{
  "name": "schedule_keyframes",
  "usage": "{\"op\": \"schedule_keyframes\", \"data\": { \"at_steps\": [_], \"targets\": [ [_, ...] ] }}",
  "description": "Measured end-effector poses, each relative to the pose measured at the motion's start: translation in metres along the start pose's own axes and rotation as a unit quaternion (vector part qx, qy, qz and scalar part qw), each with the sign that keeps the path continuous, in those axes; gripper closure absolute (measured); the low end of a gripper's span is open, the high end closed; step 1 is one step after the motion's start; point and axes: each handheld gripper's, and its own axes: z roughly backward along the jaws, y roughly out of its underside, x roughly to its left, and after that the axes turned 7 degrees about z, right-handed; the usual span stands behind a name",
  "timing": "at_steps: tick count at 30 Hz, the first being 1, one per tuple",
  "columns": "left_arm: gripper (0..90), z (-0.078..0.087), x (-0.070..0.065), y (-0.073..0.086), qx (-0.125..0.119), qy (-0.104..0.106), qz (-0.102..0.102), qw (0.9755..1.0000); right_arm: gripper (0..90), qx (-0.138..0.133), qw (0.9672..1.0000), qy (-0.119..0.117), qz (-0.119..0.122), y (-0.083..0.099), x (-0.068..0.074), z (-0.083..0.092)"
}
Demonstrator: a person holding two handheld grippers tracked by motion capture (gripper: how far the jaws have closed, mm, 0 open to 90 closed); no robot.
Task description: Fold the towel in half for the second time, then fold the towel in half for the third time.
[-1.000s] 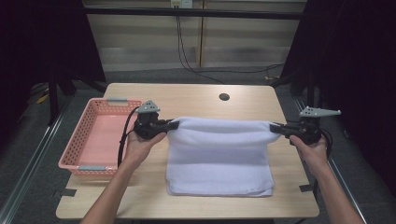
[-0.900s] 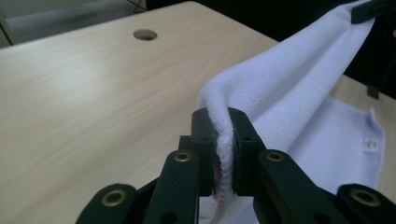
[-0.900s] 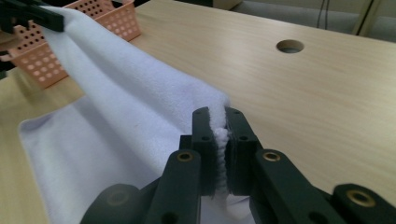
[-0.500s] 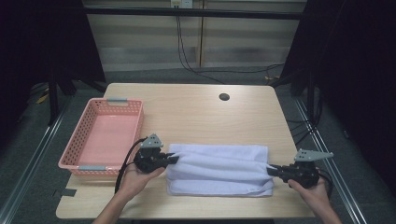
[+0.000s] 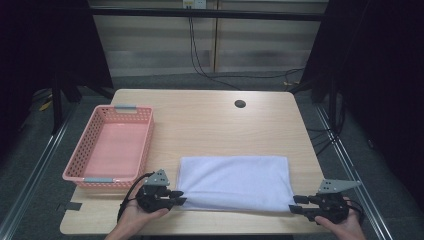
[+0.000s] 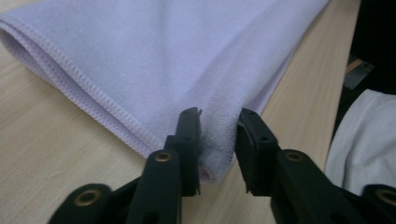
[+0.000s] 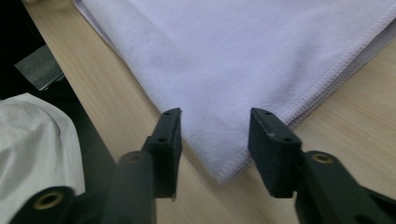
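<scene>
Black hand-held gripper [image 5: 176,197] bodies, grey three-cornered top plates (brass-coloured screws), trailing black cables.

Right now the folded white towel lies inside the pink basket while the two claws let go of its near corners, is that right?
Not quite. The towel lies on the table, right of the pink basket, as the high view shows. The left claw and right claw have indeed just been opening at its near corners.
</scene>
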Motion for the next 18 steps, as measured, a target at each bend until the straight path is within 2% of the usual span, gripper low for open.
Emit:
{"op": "schedule_keyframes", "data": {
  "at_steps": [1,2,3,6,7,8,9,10,11,12,13,14,15,16,17,18],
  "targets": [
    [64.6,0.003,0.000,0.000,-0.010,0.000,0.000,1.0000,52.0,-0.007,1.0000,0.003,-0.001,-0.001,0.001,0.002],
    [58.4,0.004,0.000,-0.001,-0.022,-0.010,0.002,0.9997,50.9,-0.015,0.9999,0.007,-0.004,-0.002,0.001,0.003],
    [54.2,0.005,0.005,-0.006,-0.025,-0.009,0.005,0.9996,48.7,-0.018,0.9996,0.020,-0.011,-0.005,-0.001,0.003],
    [51.5,0.004,0.011,-0.012,-0.035,-0.018,0.019,0.9990,48.5,-0.023,0.9990,0.032,-0.019,-0.010,-0.007,-0.002],
    [52.4,0.002,0.015,-0.016,-0.038,-0.022,0.021,0.9988,48.5,-0.026,0.9986,0.043,-0.019,-0.016,-0.012,-0.008],
    [52.4,0.000,0.018,-0.019,-0.037,-0.024,0.022,0.9988,48.5,-0.026,0.9986,0.043,-0.019,-0.016,-0.012,-0.008],
    [53.9,-0.009,0.027,-0.024,-0.025,-0.028,0.027,0.9989,48.8,-0.032,0.9981,0.049,-0.019,-0.023,-0.017,-0.014],
    [54.6,-0.009,0.027,-0.024,-0.025,-0.028,0.027,0.9989,48.8,-0.032,0.9981,0.049,-0.019,-0.023,-0.017,-0.014],
    [54.9,-0.021,0.039,-0.028,0.003,-0.036,0.023,0.9991,50.1,-0.029,0.9985,0.046,-0.011,-0.029,-0.020,-0.022],
    [54.6,-0.021,0.039,-0.028,0.003,-0.036,0.023,0.9991,50.1,-0.029,0.9985,0.046,-0.011,-0.029,-0.020,-0.022],
    [54.6,-0.028,0.044,-0.027,0.005,-0.053,0.032,0.9980,49.3,-0.018,0.9985,0.050,-0.012,-0.033,-0.021,-0.028],
    [54.5,-0.030,0.045,-0.026,0.006,-0.052,0.037,0.9980,48.6,-0.002,0.9984,0.055,-0.012,-0.035,-0.024,-0.036],
    [52.6,-0.032,0.043,-0.026,0.005,-0.056,0.030,0.9980,45.9,0.011,0.9986,0.051,-0.012,-0.035,-0.028,-0.048],
    [51.1,-0.032,0.043,-0.025,0.008,-0.053,0.034,0.9980,44.1,0.025,0.9984,0.050,-0.012,-0.034,-0.028,-0.053],
    [50.4,-0.033,0.043,-0.024,0.008,-0.053,0.037,0.9979,43.3,0.037,0.9977,0.057,-0.006,-0.033,-0.027,-0.058],
    [50.4,-0.033,0.043,-0.023,0.004,-0.053,0.034,0.9980,43.0,0.039,0.9973,0.063,0.002,-0.032,-0.026,-0.062]
  ]
}}
